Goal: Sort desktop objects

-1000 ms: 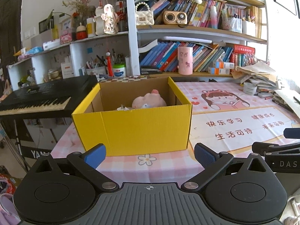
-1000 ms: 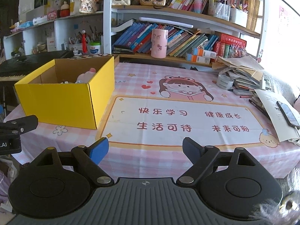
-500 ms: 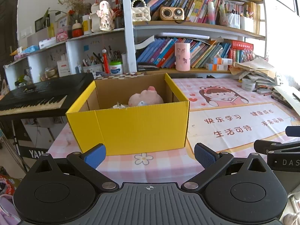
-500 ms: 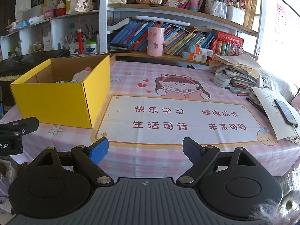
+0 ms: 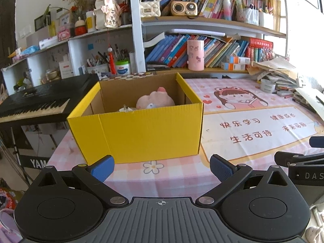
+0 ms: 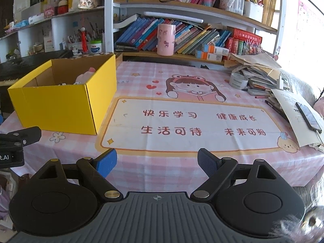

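Yellow box (image 5: pixel 141 133) on table's left part, both grippers empty.
Box sits open-top on pink check cloth (image 6: pixel 162 168), long axis running front-to-back, short face twd left gripper (image 5: pixel 162 167); pink plush (image 5: pixel 155 101) inside at the far end, lying low, its axis unclear. Left gripper wide, nothing btwn pads. Right gripper (image 6: pixel 157 161) over printed mat (image 6: pixel 192 125), jaws opening, nothing btwn them.

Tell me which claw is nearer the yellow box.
Left. The left claw sits right in front of the yellow box, facing its near wall. The right claw is off to the box's right, facing the printed mat; its jaws are opening, empty.
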